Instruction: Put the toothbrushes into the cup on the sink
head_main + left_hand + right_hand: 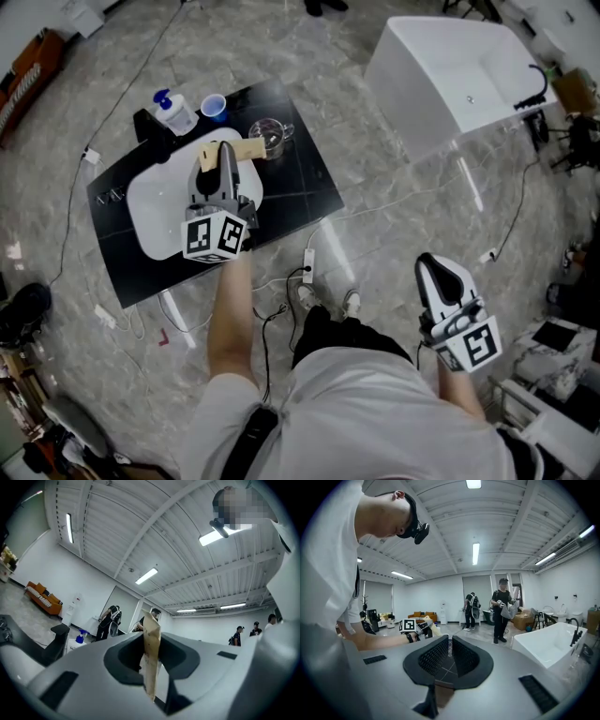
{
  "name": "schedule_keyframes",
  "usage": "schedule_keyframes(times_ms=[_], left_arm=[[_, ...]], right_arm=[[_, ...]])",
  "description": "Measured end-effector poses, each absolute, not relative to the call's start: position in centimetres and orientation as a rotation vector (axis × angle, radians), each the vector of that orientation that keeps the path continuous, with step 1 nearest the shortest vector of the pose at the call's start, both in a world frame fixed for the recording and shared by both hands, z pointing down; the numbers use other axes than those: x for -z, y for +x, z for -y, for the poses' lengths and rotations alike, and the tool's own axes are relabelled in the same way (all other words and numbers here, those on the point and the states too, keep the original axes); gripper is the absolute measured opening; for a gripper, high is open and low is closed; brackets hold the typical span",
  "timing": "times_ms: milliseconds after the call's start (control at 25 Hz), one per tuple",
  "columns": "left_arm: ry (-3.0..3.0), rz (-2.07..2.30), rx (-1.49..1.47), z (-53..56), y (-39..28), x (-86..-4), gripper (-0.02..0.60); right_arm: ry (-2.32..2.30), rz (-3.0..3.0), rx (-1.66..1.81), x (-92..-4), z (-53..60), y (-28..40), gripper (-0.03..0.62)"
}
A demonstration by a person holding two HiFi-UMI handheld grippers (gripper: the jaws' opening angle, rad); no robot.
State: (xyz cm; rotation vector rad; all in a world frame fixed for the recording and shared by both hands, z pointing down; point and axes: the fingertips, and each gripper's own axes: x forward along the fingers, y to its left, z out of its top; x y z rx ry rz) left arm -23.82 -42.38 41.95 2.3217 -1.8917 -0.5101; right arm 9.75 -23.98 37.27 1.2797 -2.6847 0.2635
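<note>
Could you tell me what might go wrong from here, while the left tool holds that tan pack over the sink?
The left tool grips the thin tan pack with much of it sticking out past the pads, so it may pivot or slip out. In the head view the pack's end lies close to the glass cup; a careless swing might knock that over.

On the table (302,187), the sink (153,204) lies left, the spray bottle (174,113) and small cup (214,106) behind it, the glass cup (267,138) right of them, and the bathtub (450,80) stands on the floor (384,248) farther right.
</note>
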Motion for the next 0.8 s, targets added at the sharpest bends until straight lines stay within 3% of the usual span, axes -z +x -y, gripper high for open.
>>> schedule_keyframes(times_ms=[800], left_arm=[[2.140, 1.910, 0.451, 47.8, -25.0, -50.0, 0.075]], right_arm=[[1.430, 2.577, -0.308, -37.1, 22.6, 13.1, 0.049]])
